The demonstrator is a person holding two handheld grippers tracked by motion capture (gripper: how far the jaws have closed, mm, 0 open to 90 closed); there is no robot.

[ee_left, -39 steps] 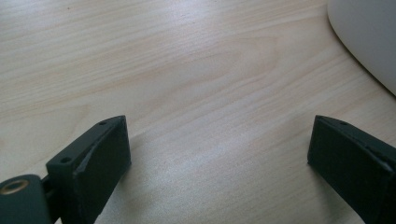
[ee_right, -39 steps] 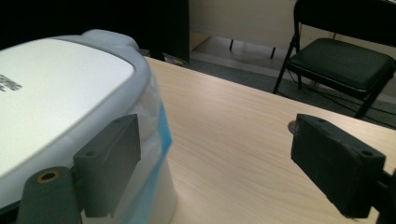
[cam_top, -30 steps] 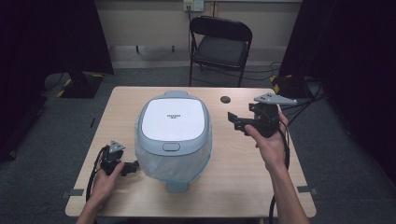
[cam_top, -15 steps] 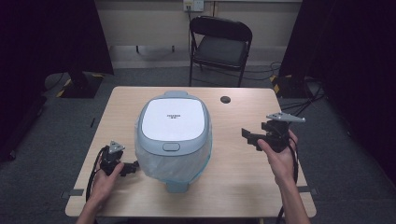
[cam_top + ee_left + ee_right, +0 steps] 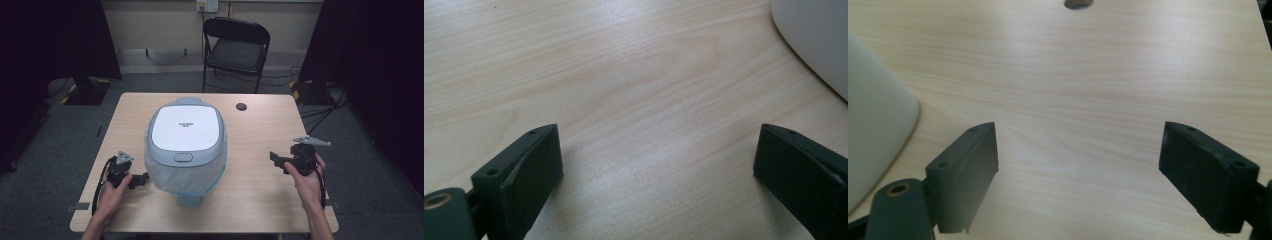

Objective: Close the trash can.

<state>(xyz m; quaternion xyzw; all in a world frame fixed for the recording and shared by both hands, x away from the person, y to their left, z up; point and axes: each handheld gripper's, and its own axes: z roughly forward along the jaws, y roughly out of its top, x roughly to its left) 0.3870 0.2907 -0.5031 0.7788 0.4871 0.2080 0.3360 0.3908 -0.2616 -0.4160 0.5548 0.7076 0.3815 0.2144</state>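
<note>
Jaws spread wide on both tools, holding nothing, with bare wood between them in each gripper view. From my remote seat, my left gripper (image 5: 141,179) sits low on the pale wooden table (image 5: 260,200), just beside the front left of the large white-and-grey rice cooker with a rounded plastic body (image 5: 185,145). My right gripper (image 5: 276,159) is held well apart from the cooker's right side, jaws pointing towards it.

The cooker stands near the middle of the table, lid down, its oval grey release button (image 5: 183,158) facing me at the front edge of the lid. I judge the step in hand to be bringing both tools in to work that lid. To do it well, I would keep the left tool low and steady against the body so the cooker cannot slide, then bring the right one across level and press the button squarely with one jaw tip, not at a slant. The body's curved wall, seen as a pale edge in the left gripper view (image 5: 819,45) and the right gripper view (image 5: 873,125), looks smooth, so a pinch there would likely slip.

On the lid's white panel sits a small line of dark print (image 5: 185,123), too small to read. Farther off, a small dark round disc (image 5: 242,106) lies on the table, and beyond it stands a black folding chair (image 5: 235,47).
</note>
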